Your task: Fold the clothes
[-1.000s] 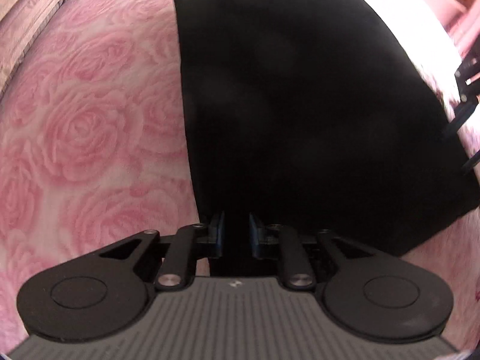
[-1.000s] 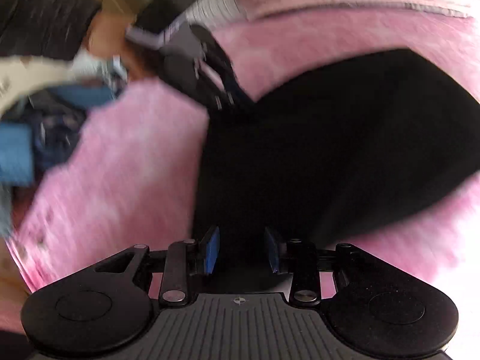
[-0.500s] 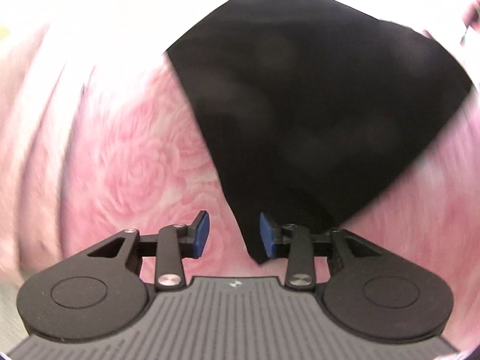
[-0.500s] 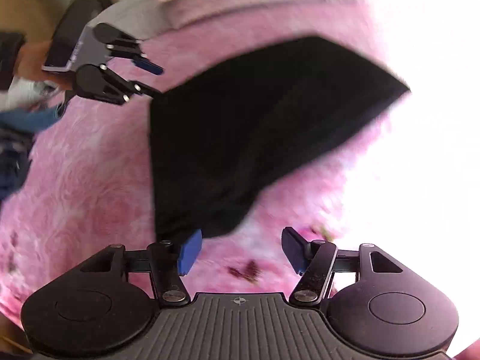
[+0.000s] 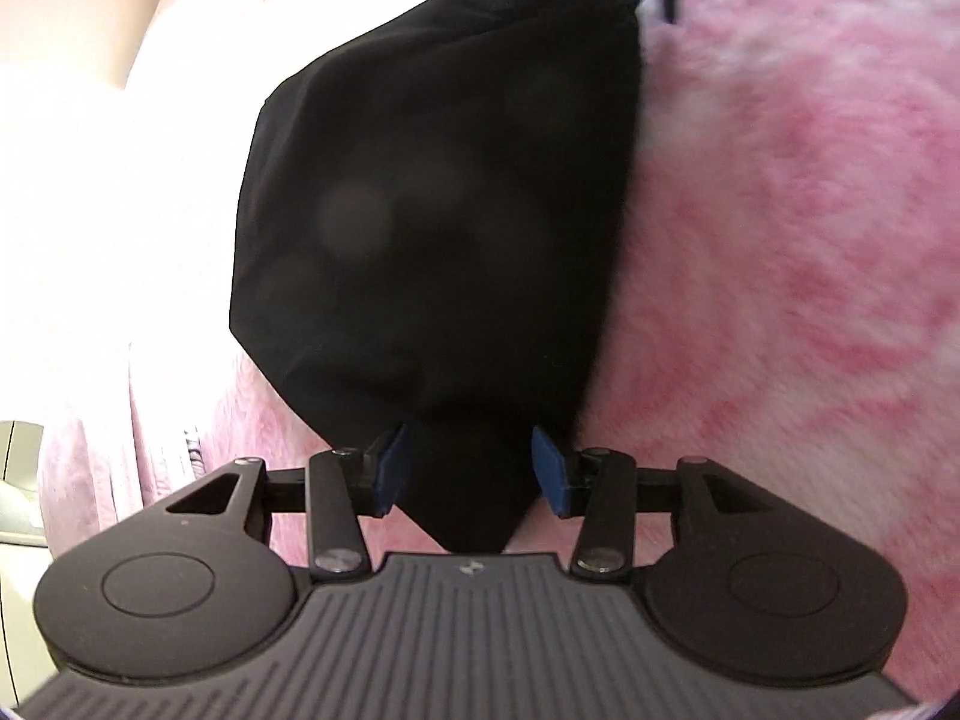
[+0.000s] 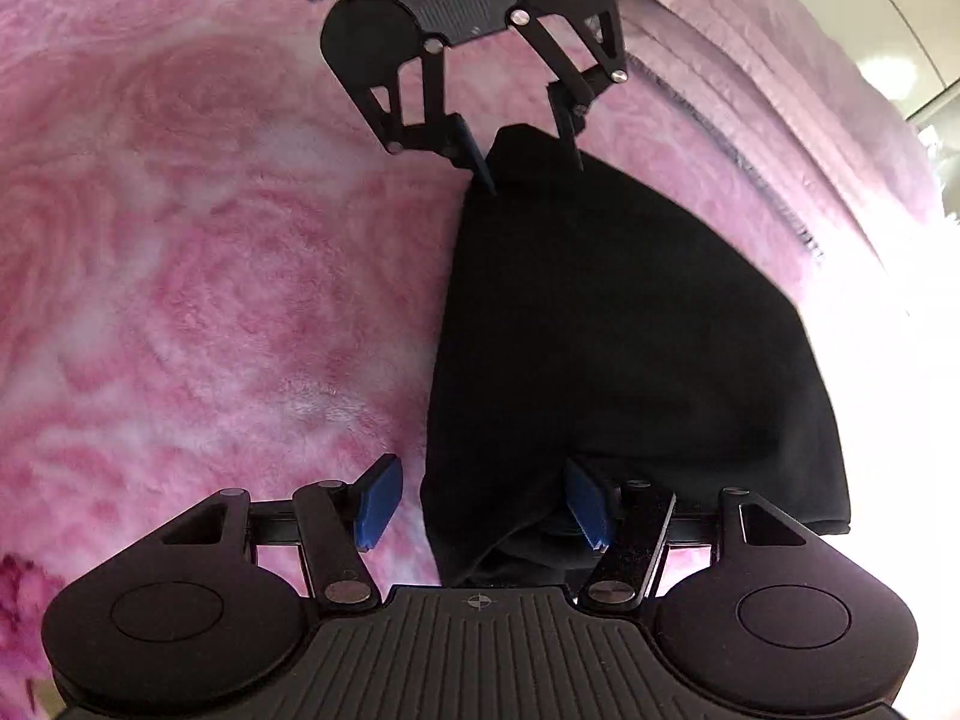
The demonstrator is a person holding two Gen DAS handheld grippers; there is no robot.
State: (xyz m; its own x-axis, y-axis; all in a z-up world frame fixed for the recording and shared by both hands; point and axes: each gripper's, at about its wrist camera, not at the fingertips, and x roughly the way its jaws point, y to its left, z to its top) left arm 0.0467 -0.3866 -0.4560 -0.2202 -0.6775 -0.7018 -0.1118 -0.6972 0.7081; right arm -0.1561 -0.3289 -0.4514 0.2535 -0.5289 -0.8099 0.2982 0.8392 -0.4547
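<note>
Right gripper [image 6: 480,498] jaws wide around near corner of folded black fabric garment [image 6: 612,330] on pink rose-pattern fleece blanket [image 6: 210,270], left gripper [image 6: 522,156] open at far corner: probably close both squarely on corners before lifting together.

Under my jaws is a bed covered by a fluffy pink blanket [image 6: 198,276] with a big rose pattern. A black garment [image 6: 606,348] lies flat on it, folded into a compact shape. Along the far edge of the bed runs a paler pink quilted cover [image 6: 774,96].
</note>
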